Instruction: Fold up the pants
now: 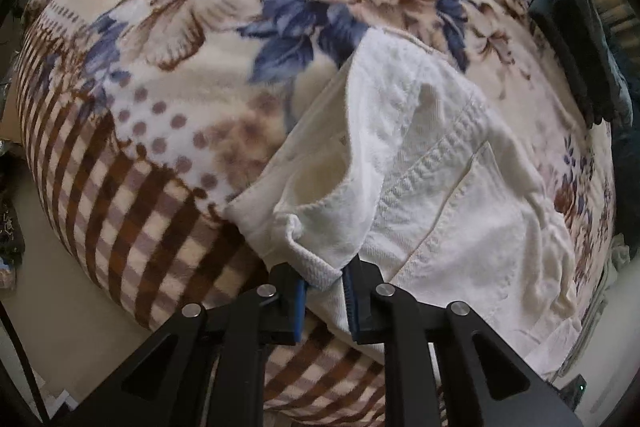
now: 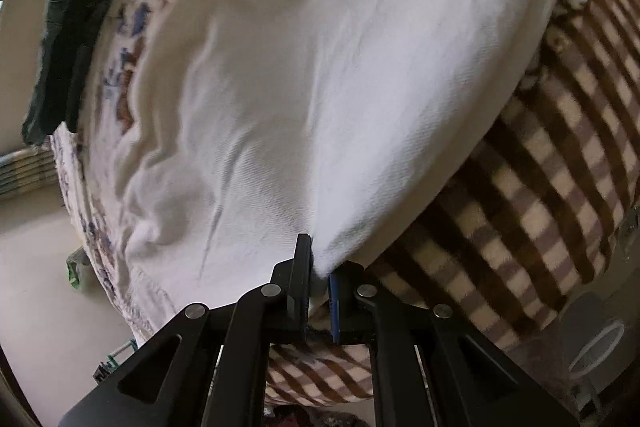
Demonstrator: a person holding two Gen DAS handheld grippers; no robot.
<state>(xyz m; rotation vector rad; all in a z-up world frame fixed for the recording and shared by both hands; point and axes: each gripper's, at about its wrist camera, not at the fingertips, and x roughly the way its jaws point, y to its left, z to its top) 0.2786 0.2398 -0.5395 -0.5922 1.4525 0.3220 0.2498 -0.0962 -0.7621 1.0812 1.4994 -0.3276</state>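
Left gripper (image 1: 326,285) clamps a folded waistband edge of the white pants (image 1: 432,167); right gripper (image 2: 319,279) pinches a thin edge of the same garment. Likely failure: the shallow right-hand bite slips under tension, dropping that edge and skewing the fold. The pants spread forward from both sets of fingers over the patterned blanket (image 1: 160,75), well apart from a dark garment (image 1: 580,43)
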